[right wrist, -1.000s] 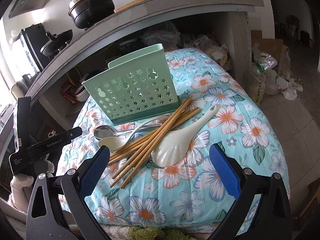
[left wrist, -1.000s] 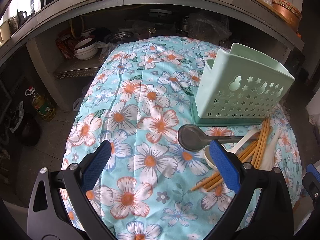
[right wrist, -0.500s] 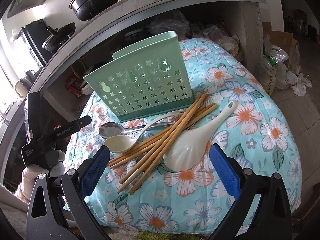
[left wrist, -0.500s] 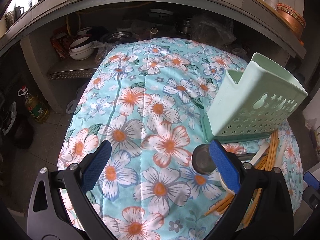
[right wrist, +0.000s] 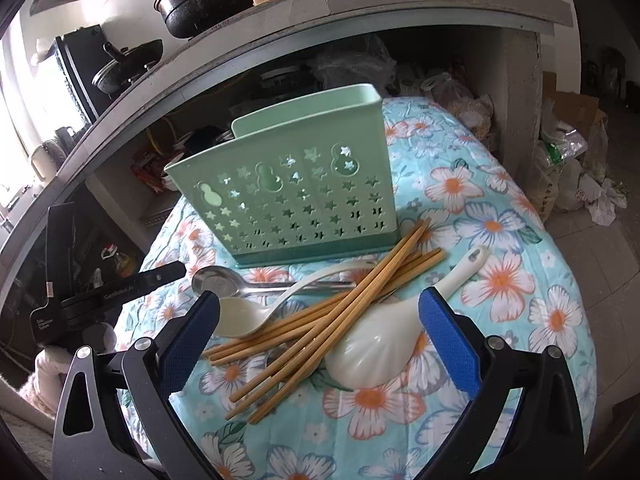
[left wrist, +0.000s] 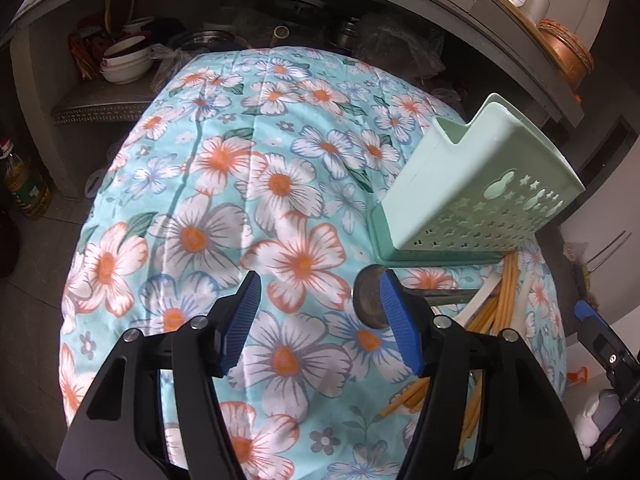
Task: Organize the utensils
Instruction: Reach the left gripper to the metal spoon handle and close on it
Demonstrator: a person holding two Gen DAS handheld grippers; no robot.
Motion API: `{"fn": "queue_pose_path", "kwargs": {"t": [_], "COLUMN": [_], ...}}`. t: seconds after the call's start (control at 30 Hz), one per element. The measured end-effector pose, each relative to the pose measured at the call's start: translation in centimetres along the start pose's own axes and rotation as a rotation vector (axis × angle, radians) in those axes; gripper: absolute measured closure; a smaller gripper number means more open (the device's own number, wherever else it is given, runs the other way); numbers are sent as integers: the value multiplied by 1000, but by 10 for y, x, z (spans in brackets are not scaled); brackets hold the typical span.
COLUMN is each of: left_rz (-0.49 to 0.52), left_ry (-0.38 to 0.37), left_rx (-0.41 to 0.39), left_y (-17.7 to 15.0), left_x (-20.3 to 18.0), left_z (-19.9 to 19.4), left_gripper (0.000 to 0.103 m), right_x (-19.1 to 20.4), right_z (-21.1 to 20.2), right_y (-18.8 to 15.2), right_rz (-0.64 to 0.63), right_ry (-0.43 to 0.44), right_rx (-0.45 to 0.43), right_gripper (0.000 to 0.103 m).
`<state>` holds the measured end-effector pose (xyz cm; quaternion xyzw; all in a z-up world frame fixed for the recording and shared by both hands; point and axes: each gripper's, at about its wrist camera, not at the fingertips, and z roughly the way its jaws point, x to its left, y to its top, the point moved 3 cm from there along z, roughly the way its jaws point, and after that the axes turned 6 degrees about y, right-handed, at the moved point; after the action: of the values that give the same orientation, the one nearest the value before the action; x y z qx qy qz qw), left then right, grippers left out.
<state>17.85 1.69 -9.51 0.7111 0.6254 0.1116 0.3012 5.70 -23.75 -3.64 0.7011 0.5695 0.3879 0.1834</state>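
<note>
My fingers (right wrist: 450, 330) wear bright blue ribbed pads on black frames. Under them the tablecloth (left wrist: 224, 184) is turquoise, printed with big white flowers that have orange centres, orange or blue outlines and dark green leaves. The utensil holder (right wrist: 296, 200) is pale mint green, pierced with star and gourd shapes, on a darker green base; the chopsticks (right wrist: 320, 320) are tan, the rice paddle (right wrist: 384, 344) and soup spoon (right wrist: 244, 316) creamy white, the metal spoon (right wrist: 216, 280) silver-grey.

I read only pale lettering on left gripper (right wrist: 120, 292) body, approx "GenRobot.AI", other small print there too blurry
</note>
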Motion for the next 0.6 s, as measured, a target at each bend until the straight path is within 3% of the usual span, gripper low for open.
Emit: {"fn": "queue_pose_path", "kwargs": {"t": [0.2, 0.27, 0.43, 0.6], "left_rz": [-48, -66, -79, -79], "left_ry": [-69, -95, -130, -146], "left_rx": [86, 111, 141, 162], "left_y": [-5, -5, -2, -2], "left_x": [3, 5, 5, -1], "left_z": [19, 25, 38, 44], "left_gripper": [62, 65, 71, 74], "right_x": [17, 20, 41, 66], "right_z": [-4, -3, 7, 22], "right_y": [21, 27, 18, -10], "right_rz": [-232, -252, -314, -414], "right_ry": [-120, -109, 5, 52], "right_rx": [-171, -183, -109, -17], "right_gripper": [6, 6, 6, 7]}}
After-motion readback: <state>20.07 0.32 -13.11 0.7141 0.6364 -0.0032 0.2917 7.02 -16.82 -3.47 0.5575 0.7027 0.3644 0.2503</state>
